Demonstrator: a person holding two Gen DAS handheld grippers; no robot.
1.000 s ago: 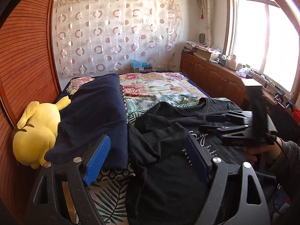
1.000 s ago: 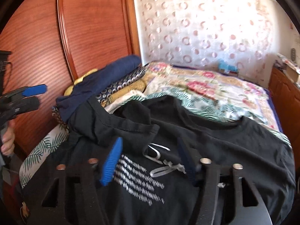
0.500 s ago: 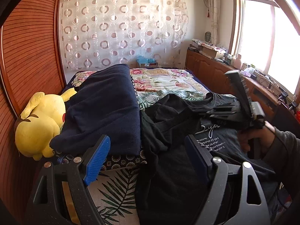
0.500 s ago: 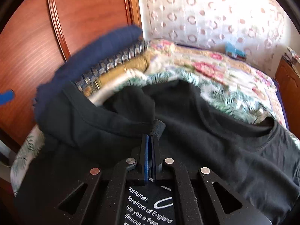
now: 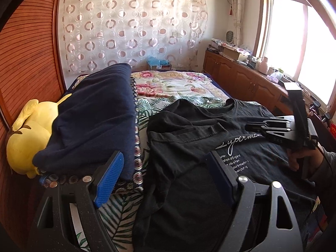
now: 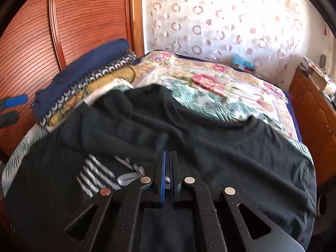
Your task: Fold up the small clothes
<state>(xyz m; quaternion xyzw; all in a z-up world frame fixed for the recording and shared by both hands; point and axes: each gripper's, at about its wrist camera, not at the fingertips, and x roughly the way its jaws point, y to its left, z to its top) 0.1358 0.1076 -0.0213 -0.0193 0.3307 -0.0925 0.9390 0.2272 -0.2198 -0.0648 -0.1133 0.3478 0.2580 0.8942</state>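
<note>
A black T-shirt [image 5: 189, 147] with white lettering lies spread on the bed, its left sleeve folded over the chest; it also shows in the right wrist view [image 6: 210, 142]. My left gripper [image 5: 166, 172] is open and empty, above the shirt's near left edge. My right gripper [image 6: 167, 155] has its jaws together, held low over the shirt's printed chest; I cannot see any cloth between the pads. In the left wrist view the right gripper [image 5: 250, 127] sits at the right, over the lettering, apart from the folded sleeve.
A pile of folded cloth topped by a navy blanket [image 5: 94, 117] lies on the left of the bed, with a yellow plush toy [image 5: 27, 138] beside it. A floral bedspread [image 5: 178, 86] covers the bed. A wooden cabinet [image 5: 241, 77] runs along the right.
My right gripper shut on the sleeve fold half a second ago, then pulled back toward the printed chest. The sleeve now lies flatter. The left gripper stayed open and lifted slightly.
</note>
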